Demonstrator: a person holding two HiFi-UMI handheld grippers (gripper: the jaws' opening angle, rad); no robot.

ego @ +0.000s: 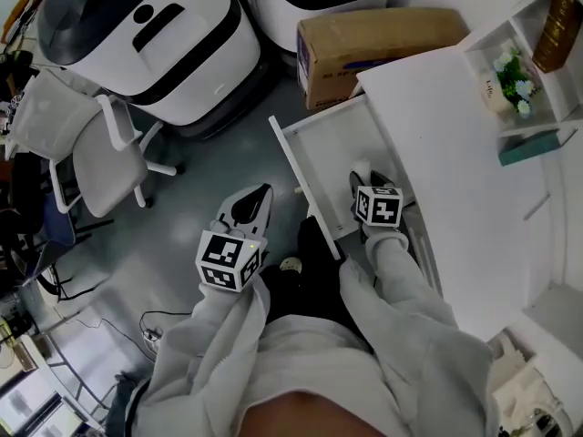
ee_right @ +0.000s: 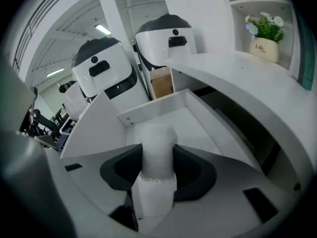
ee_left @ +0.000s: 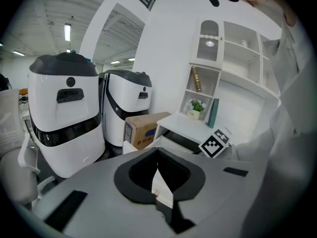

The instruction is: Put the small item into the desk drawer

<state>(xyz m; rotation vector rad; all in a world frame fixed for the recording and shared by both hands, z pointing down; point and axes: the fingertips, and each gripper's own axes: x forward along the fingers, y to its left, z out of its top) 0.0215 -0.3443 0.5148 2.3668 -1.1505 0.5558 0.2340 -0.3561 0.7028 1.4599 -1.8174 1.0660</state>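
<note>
The right gripper point(ego: 362, 185) is tilting steeply down into the open drawer point(ego: 314, 148) of the white bench point(ego: 455, 171), fingers grasping the small white item point(ee_right: 157, 145) above its bottom. The left gripper point(ego: 258, 197) is hovering over the grey floor point(ego: 209, 167) alongside, fingers clenched empty.

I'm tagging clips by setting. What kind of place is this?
Probably an office or robotics lab workspace: a white desk with an open drawer, an office chair, and large white-and-black machines parked beside a cardboard box.
</note>
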